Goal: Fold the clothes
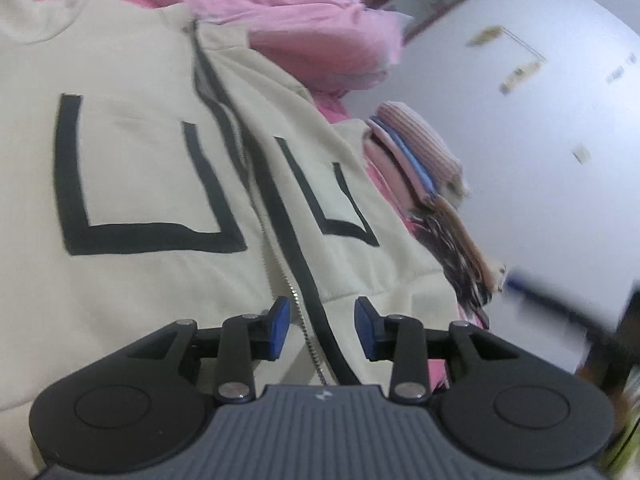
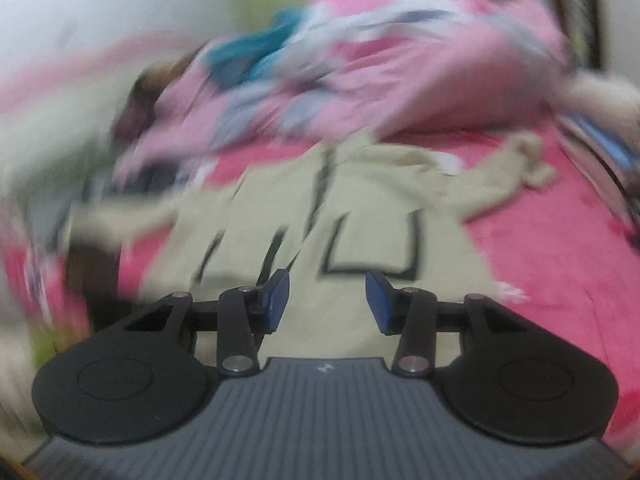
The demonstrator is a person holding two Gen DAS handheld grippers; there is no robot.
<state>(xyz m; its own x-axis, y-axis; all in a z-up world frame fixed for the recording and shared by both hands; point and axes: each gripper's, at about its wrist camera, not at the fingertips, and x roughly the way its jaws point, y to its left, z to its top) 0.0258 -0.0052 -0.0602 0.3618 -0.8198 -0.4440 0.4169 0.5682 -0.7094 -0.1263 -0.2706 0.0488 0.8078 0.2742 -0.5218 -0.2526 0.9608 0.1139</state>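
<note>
The cream jacket [image 1: 160,168] lies spread flat, zip up, on the pink bed [image 2: 540,260], sleeves out to each side. The left gripper [image 1: 322,326] hangs over its hem by the zip [image 1: 298,304], jaws apart and empty. The right gripper [image 2: 327,300], also apart and empty, is above the hem; that view is blurred, so its height is probably low. A fold would want a hem corner pinched clear of the zip. Behind lies a loose heap [image 2: 360,60]; a folded stack [image 1: 420,168] lines the right edge.
</note>
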